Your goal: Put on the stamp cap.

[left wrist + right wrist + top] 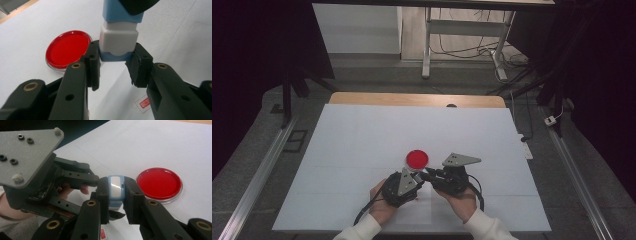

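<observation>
Both tools are matte black, each topped by a grey three-cornered plate with dark screws: the left tool (414, 178) and the right tool (426, 175). Brass bushings stud their jaw links. Black cables trail toward 6 o'clock past white knit sleeves (359, 231)

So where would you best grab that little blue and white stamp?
On its two flat opposite sides, mid-body, coming in sideways across the stamp, as the right tool does: those parallel faces seat the flat pads squarely.
</observation>
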The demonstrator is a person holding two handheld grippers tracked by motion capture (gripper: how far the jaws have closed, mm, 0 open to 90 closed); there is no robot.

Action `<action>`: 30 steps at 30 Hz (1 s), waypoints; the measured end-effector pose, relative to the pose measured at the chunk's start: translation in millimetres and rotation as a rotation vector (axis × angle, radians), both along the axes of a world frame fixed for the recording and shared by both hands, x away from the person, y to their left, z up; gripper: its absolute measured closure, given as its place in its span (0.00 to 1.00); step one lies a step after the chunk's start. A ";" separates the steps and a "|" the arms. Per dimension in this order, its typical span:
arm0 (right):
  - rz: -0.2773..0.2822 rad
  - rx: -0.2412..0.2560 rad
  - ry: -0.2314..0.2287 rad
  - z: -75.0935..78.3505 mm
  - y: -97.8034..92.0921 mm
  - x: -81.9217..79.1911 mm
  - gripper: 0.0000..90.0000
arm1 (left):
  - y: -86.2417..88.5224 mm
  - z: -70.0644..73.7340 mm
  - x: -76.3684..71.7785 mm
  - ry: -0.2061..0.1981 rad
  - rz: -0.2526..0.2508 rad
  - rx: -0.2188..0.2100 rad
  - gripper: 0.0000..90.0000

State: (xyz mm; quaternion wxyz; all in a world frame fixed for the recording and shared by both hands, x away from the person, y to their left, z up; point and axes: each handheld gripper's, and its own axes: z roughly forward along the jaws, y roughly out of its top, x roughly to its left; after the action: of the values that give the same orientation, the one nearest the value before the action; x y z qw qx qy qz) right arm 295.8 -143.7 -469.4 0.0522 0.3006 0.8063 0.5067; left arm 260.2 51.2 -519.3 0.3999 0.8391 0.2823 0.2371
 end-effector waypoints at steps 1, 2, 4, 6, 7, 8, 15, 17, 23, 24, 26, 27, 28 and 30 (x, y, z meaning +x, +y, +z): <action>0.001 0.000 -0.002 -0.1 0.0 0.0 0.84 | 0.4 0.1 0.4 0.006 -0.002 -0.001 0.70; 0.002 0.001 -0.004 -0.2 0.0 -0.1 0.84 | 0.9 0.1 0.8 0.009 0.000 -0.003 0.69; 0.002 0.002 -0.009 -0.2 -0.4 -0.2 0.84 | 1.9 0.3 1.1 0.009 0.003 -0.009 0.66; 0.002 0.008 -0.016 0.1 -1.1 -0.3 0.84 | 3.8 1.2 1.5 0.017 0.005 -0.017 0.63; 0.001 0.009 -0.022 0.6 -1.5 -0.5 0.84 | 4.8 1.5 1.7 0.023 0.005 -0.022 0.61; 0.000 0.010 -0.029 1.0 -1.9 -0.8 0.84 | 5.7 1.8 1.9 0.029 0.003 -0.027 0.59; 0.002 0.007 -0.074 3.5 -4.6 -1.4 0.84 | 13.9 4.8 2.3 0.078 -0.004 -0.063 0.47; 0.004 0.006 -0.081 3.7 -5.2 -1.2 0.84 | 17.4 6.0 1.9 0.096 -0.009 -0.074 0.43; 0.013 0.009 -0.100 4.5 -7.9 -0.2 0.84 | 31.6 10.8 -1.0 0.132 -0.008 -0.104 0.37; 0.014 0.010 -0.103 4.6 -8.2 0.0 0.84 | 34.9 11.8 -1.6 0.136 -0.007 -0.110 0.36; 0.017 0.012 -0.110 4.9 -8.9 0.4 0.84 | 41.8 13.7 -3.0 0.140 -0.008 -0.119 0.36; 0.019 0.007 -0.113 5.4 -9.6 0.8 0.84 | 45.0 14.3 -3.9 0.142 -0.006 -0.128 0.36; 0.019 0.004 -0.117 5.7 -10.1 1.1 0.84 | 48.1 14.8 -4.5 0.142 -0.004 -0.136 0.36; 0.022 0.003 -0.128 6.2 -11.3 1.9 0.84 | 55.3 16.0 -6.2 0.144 0.001 -0.145 0.36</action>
State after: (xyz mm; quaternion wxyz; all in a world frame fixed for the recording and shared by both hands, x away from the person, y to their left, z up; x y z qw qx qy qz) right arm 297.7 -155.0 -463.3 0.0976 0.2588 0.8038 0.5267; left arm 254.0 106.5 -503.3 0.4383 0.8226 0.3271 0.1555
